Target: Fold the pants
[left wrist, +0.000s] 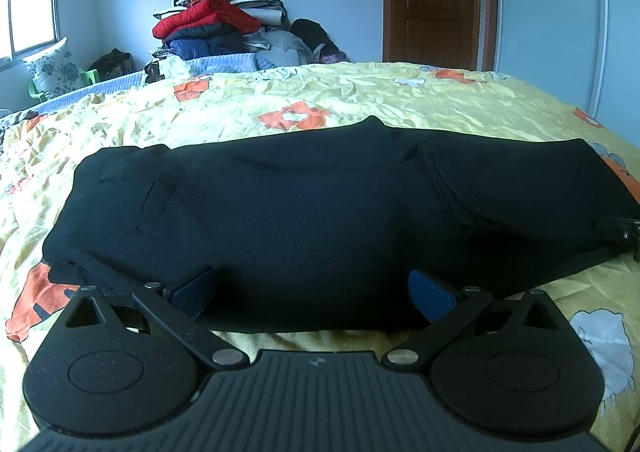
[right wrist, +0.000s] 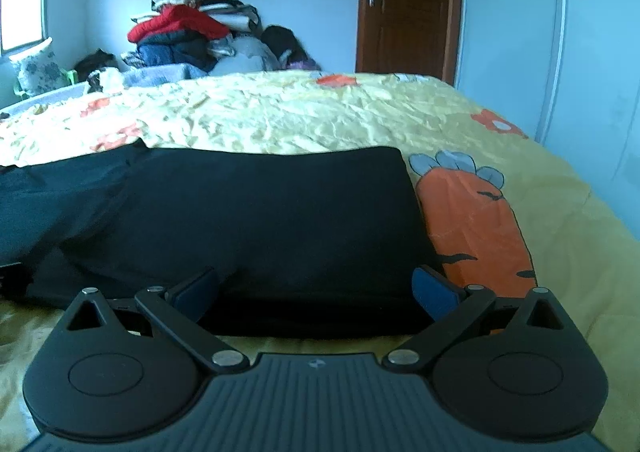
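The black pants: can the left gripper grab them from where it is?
Probably yes. The left gripper is open, its blue pads either side of the black pants' near edge on the yellow bedspread, and nothing lies between them.

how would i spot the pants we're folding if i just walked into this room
Look at the big bed with the yellow flower-print sheet. The pants lie flat across its near edge, right in front of both open grippers. They are the only plain black garment spread out there; the other clothes sit in a mixed pile against the far wall.

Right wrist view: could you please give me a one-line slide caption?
Open right tool at the near edge of black pants on a yellow bedspread.
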`<control>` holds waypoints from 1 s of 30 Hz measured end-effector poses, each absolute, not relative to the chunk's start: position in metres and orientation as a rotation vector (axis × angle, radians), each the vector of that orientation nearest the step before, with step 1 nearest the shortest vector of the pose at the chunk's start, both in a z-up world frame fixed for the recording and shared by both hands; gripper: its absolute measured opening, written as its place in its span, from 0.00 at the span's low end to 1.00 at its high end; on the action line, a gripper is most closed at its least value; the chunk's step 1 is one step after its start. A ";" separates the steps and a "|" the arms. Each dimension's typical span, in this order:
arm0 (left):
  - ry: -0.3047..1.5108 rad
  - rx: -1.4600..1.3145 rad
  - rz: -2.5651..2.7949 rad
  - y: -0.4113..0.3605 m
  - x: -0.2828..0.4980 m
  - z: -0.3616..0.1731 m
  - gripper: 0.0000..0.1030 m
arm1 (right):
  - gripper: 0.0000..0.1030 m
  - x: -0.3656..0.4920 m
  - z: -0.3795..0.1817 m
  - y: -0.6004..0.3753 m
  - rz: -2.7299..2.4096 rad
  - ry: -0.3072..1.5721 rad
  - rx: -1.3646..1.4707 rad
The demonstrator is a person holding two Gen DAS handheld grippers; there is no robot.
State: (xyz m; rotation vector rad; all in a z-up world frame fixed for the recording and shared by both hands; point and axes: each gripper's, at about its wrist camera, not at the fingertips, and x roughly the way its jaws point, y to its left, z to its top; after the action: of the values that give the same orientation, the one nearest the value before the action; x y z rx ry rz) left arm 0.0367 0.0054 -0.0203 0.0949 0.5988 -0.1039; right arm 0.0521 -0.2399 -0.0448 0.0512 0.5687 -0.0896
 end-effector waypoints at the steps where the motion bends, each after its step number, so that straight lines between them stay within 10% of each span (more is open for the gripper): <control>1: 0.596 0.097 -0.103 0.006 0.035 -0.019 1.00 | 1.00 0.050 -0.044 -0.238 -0.073 0.566 0.048; 30: 0.597 -0.004 -0.042 0.063 0.020 -0.005 0.99 | 1.00 0.040 -0.003 -0.174 0.173 0.445 -0.234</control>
State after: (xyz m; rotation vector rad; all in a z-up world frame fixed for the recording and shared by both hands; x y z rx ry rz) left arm 0.0204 0.0629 -0.0047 -0.0041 0.5968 -0.0417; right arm 0.0401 -0.1741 -0.0034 -0.2341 0.4452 0.1728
